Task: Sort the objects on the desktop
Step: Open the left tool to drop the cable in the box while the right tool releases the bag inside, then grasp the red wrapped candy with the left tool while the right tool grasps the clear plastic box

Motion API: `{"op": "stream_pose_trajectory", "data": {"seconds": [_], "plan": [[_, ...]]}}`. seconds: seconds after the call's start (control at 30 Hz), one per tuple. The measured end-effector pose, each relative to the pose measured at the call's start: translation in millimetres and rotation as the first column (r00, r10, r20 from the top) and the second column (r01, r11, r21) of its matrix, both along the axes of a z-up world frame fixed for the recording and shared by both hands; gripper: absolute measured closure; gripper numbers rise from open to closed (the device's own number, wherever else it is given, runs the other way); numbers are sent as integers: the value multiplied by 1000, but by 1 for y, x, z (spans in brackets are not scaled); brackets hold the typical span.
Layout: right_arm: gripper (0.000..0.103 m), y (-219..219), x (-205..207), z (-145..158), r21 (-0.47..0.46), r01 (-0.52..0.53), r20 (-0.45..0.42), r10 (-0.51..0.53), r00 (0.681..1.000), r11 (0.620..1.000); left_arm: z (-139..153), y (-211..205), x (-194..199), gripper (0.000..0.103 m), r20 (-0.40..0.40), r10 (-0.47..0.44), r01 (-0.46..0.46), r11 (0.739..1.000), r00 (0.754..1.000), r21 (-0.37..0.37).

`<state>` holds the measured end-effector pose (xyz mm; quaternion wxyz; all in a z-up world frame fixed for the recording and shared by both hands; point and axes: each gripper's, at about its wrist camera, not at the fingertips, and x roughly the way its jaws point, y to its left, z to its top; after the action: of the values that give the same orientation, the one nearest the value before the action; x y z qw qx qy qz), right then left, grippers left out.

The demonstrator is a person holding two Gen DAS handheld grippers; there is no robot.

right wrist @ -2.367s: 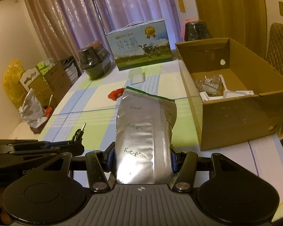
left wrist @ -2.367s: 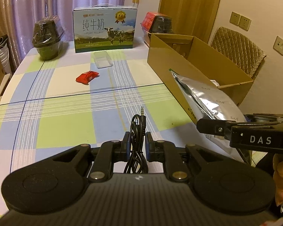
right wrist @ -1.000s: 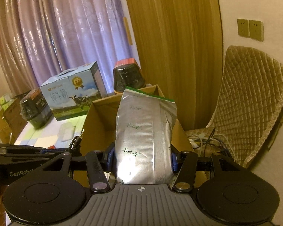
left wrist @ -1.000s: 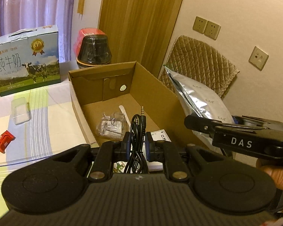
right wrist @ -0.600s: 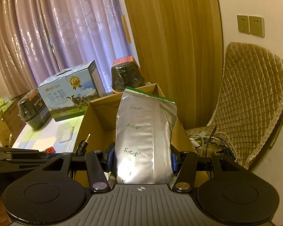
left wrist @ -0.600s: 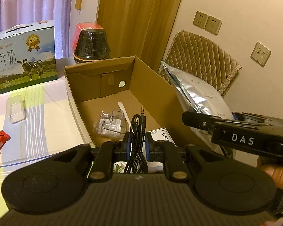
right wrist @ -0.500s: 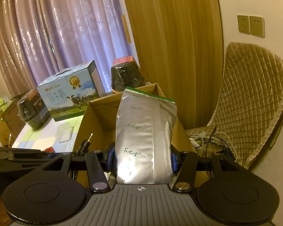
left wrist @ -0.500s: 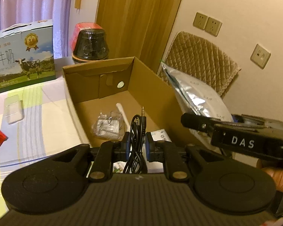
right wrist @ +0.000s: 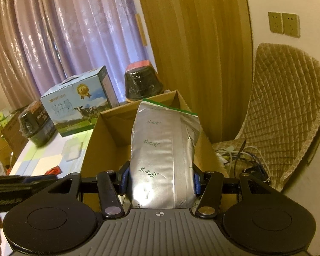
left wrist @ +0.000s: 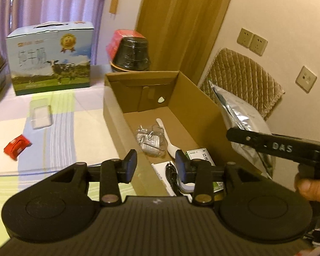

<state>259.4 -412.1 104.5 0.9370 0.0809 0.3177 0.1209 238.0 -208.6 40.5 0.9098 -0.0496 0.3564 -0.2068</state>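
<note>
The left gripper [left wrist: 155,165] is held with jaws apart and empty above the cardboard box [left wrist: 202,98], where a black cable [left wrist: 170,173], bagged parts and a white spoon are seen. The right gripper [right wrist: 160,180] is clamped on a silver pouch [right wrist: 163,149], long axis pointing away, over the box.

Lit warmly and dimly, with a yellow cast over both views. Caught glare on the foil pouch [right wrist: 163,160] low near the right gripper [right wrist: 160,178], and sheen on the curtains [right wrist: 59,42]. Smeared print on the milk carton [left wrist: 51,57] by motion blur. Bowed straight lines and darkened corners through fisheye distortion. Left soft shadow inside the cardboard box [left wrist: 147,98].
</note>
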Motion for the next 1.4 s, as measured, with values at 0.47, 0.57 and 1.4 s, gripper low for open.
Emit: {"op": "stream_pose_trajectory", "data": {"seconds": [0.47, 0.57, 1.4], "plan": [[9, 10, -38, 15, 93, 39, 70, -46, 996, 995, -10, 63, -49, 38, -18, 105, -105, 994, 994, -3], [6, 19, -63, 13, 113, 30, 64, -37, 997, 993, -16, 83, -64, 35, -28, 139, -138, 990, 990, 14], [2, 189, -99, -18, 13, -328, -53, 328, 943, 944, -39, 247, -85, 23, 6, 282, -280, 950, 959, 142]]}}
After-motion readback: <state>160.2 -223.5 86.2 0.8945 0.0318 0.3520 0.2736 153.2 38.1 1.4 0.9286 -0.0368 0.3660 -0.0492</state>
